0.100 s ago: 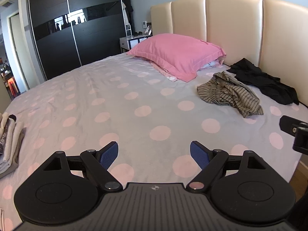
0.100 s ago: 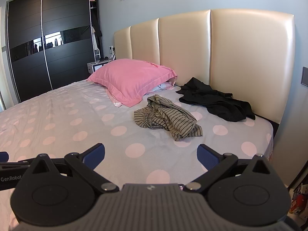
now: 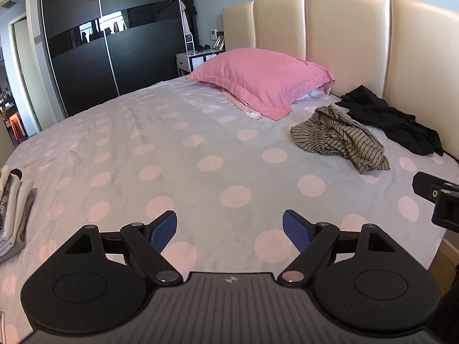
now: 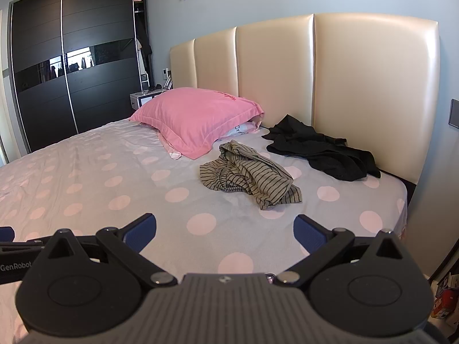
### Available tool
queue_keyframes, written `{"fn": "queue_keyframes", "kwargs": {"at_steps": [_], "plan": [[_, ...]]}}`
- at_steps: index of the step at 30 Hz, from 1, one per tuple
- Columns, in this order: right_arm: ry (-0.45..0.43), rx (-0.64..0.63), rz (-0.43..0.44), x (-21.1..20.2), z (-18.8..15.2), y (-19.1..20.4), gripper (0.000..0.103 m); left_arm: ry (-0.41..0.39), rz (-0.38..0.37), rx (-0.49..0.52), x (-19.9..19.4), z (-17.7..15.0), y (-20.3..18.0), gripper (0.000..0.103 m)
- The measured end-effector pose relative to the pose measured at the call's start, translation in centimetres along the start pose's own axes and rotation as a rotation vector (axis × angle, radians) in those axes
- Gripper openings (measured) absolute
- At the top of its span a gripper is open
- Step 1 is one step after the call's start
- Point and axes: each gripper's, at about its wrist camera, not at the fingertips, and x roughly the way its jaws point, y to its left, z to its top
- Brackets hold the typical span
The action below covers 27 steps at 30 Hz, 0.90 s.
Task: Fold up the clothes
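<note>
From a tenth of a second ago I see almost no change: my left gripper (image 3: 229,230) hangs over the dotted bedsheet (image 3: 178,154) with its blue pads spread wide and nothing between them, and my right gripper (image 4: 225,230) is just as wide apart and empty, both framed as before. The crumpled striped garment (image 4: 248,177) lies where it did, near the pink pillow (image 4: 198,117), with the black garment (image 4: 321,152) just beyond it against the cream headboard (image 4: 370,86). A folded stack (image 3: 13,209) sits at the bed's left edge in my left view, unmoved.
</note>
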Motion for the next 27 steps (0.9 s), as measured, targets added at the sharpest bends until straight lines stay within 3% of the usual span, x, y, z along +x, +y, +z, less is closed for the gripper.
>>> {"fn": "queue_keyframes", "kwargs": {"at_steps": [27], "plan": [[0.005, 0.0, -0.003, -0.12, -0.1, 0.19, 0.103, 0.029, -0.017, -0.025, 0.15, 0.13, -0.27, 0.081]]}}
